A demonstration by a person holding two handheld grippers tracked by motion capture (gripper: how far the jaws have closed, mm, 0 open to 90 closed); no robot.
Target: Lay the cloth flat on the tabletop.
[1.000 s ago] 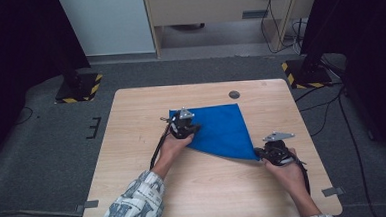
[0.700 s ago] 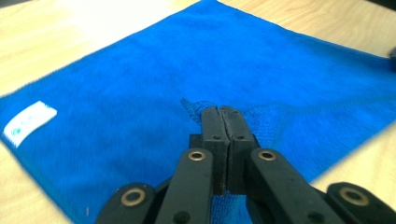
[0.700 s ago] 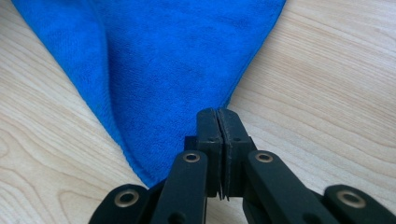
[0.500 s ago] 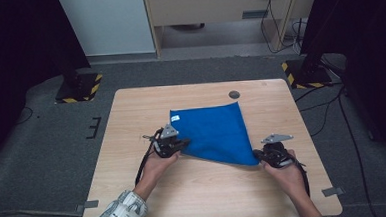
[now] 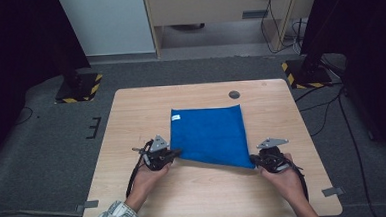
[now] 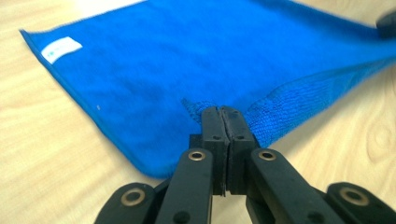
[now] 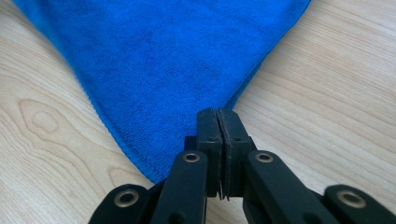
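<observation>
Blue cloth (image 5: 210, 135), corners pinched in both claws

Wooden table (image 5: 131, 111), perhaps grommet (image 5: 234, 94).

The cloth (image 5: 210, 135) is lying on the table (image 5: 131, 116), stretching between the left gripper (image 5: 176, 152) and right gripper (image 5: 254, 160), each sitting at a near corner.

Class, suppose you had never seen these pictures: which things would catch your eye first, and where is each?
The bright blue microfibre cloth stands out, spread on the middle of the pale wooden table, with a small white label near its far left corner. At its near edge, the left claw is shut on one corner and the right claw is shut on the other.
</observation>
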